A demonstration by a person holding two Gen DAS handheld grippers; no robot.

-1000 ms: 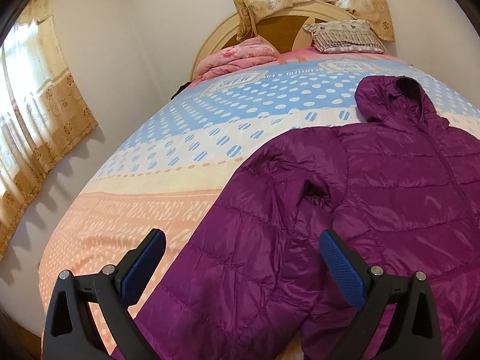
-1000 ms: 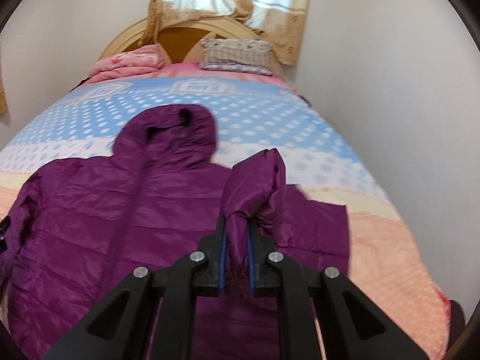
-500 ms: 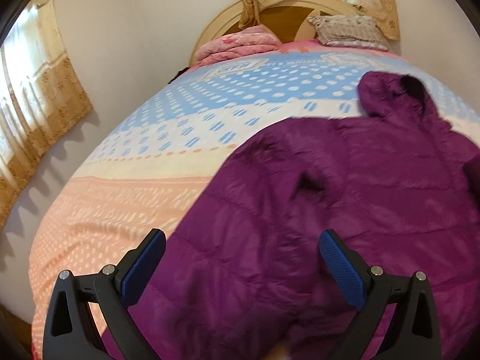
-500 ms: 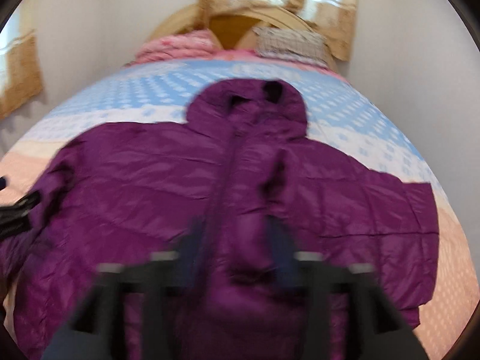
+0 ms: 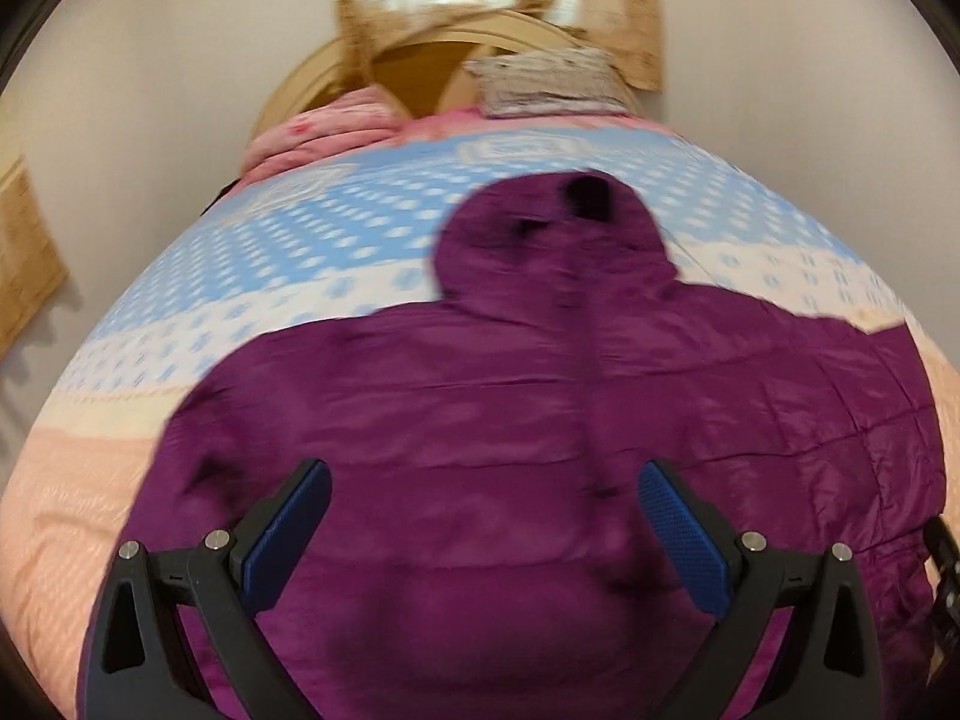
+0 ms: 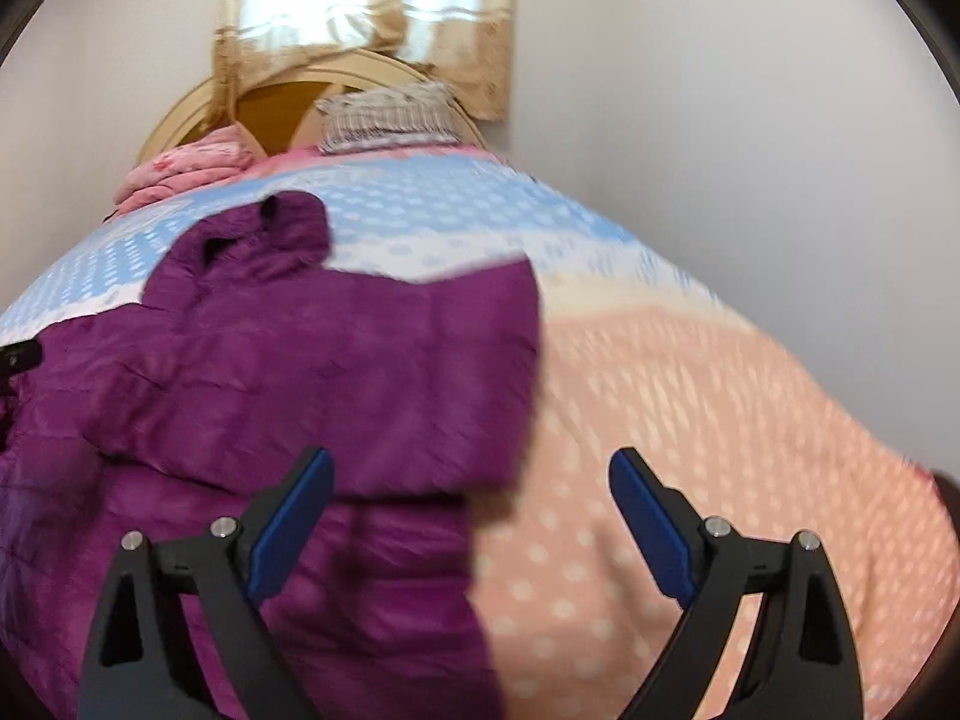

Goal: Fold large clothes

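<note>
One wide bed (image 5: 180, 312) fills the room, its dotted cover under a purple jacket (image 5: 540, 420) spread flat, hood toward the headboard. Above the jacket's middle hangs the left gripper (image 5: 483, 534), jaws wide apart and empty; the right gripper (image 6: 471, 516) gapes over the jacket's edge, holding nothing.

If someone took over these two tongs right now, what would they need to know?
Left tongs: open, empty, over the middle of the purple jacket.
Right tongs: open, empty, over the jacket's right edge.
The jacket lies front up on the bed, hood toward the headboard.
Done: the right sleeve is folded across the body.
Left: the other sleeve appears unfolded; fold it in, then fold the body up.
</note>
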